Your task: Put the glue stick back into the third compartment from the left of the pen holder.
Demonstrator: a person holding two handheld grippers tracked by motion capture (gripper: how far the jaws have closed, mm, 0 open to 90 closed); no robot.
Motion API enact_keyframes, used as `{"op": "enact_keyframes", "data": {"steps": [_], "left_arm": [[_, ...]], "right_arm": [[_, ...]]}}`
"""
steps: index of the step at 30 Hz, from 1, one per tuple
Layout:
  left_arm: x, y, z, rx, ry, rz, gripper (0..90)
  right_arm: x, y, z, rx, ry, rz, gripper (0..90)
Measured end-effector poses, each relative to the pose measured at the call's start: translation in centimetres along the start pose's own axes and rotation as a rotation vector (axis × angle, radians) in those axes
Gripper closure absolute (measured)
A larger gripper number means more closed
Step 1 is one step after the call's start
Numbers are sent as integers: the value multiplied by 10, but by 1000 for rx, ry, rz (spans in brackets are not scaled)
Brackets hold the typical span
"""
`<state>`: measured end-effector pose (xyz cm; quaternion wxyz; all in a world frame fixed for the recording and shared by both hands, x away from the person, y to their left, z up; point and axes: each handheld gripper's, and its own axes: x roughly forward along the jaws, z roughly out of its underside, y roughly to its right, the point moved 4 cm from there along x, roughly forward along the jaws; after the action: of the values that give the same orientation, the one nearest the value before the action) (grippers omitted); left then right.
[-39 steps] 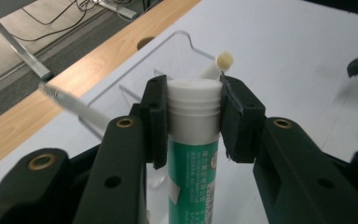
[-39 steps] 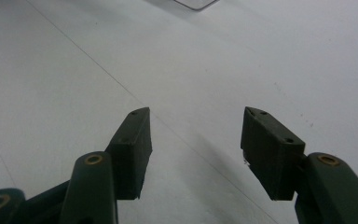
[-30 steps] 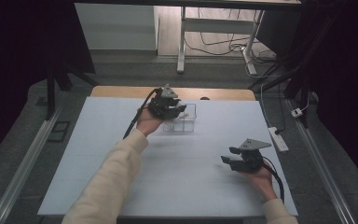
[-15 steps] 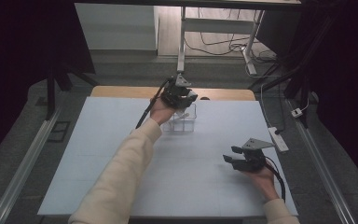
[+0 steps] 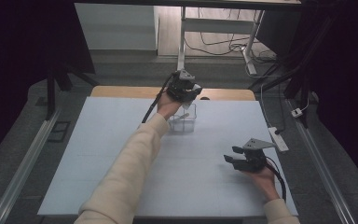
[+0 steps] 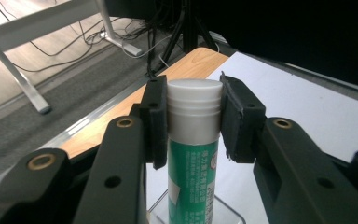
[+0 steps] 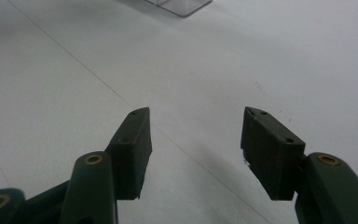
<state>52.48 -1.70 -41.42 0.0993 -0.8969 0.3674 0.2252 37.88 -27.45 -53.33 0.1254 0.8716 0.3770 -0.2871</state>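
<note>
A person's left tool (image 6: 193, 121) is clamped on the white cap of a green-labelled glue stick (image 6: 193, 154), both pads pressing the cap's sides and the stick standing upright between them. In the high view that left tool (image 5: 185, 88) hangs over a clear plastic box (image 5: 184, 119) near the far edge of the pale surface (image 5: 98, 154); the stick's lower end sits above the box's rim. The right tool (image 7: 193, 149), well apart from the box, hovers low over the bare surface near the person's side, its jaws apart with nothing between them.
</note>
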Motion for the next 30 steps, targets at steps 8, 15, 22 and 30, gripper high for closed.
{"op": "enact_keyframes", "data": {"steps": [8,15,22,30], "left_arm": [[10,-3,10,-27,-28,33,590],[-9,-5,15,-19,-41,51,450],[-48,-5,36,-10,-47,68,432],[-93,0,79,-3,-51,65,429]], "right_arm": [[0,1,2,3,-7,3,425],[-2,2,2,4,1,7,425],[-5,4,1,8,6,13,424],[-10,8,0,13,27,20,424]]}}
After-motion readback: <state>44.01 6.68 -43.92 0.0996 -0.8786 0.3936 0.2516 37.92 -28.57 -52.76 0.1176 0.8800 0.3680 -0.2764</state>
